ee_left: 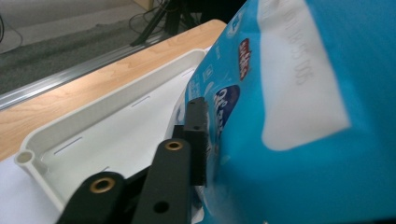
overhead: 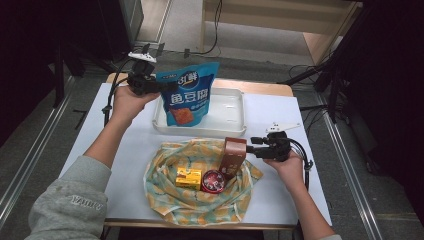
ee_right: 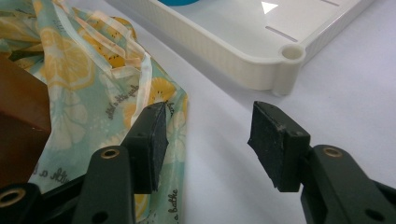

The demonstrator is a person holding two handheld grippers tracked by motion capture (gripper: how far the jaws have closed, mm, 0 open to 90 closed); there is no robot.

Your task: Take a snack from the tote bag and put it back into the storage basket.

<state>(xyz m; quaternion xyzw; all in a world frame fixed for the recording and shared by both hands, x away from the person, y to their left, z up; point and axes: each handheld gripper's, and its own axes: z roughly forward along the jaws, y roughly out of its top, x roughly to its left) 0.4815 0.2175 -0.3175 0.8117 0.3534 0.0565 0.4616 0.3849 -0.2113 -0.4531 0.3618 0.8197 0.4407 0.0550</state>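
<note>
- Holding a blue snack bag (overhead: 189,95) upright over the left part of the white tray (overhead: 231,131), the left gripper (overhead: 159,87) is pinching the bag's edge near its top; in the left gripper view one black jaw is pressing flat against the bag (ee_left: 299,116) and the other is hidden behind it.
- Hovering just right of the brown box (overhead: 234,156), the right gripper (overhead: 256,144) is standing with its jaws spread wide and nothing between them, over bare table beside the lemon-print cloth (ee_right: 84,79).
- Sitting on that cloth (overhead: 200,200) in front of the tray are the brown box, a yellow box (overhead: 188,178) and a round red tin (overhead: 214,181).
- Judging the risk: the bag is hanging from a thin edge grip, so it may be swinging or slipping out if the hand tilts, and could be landing across the tray rim rather than inside.
- Judging the other side: the brown box is leaning, so a nudge from the open jaw may be tipping it onto the tin, and a jaw could be catching the cloth.
</note>
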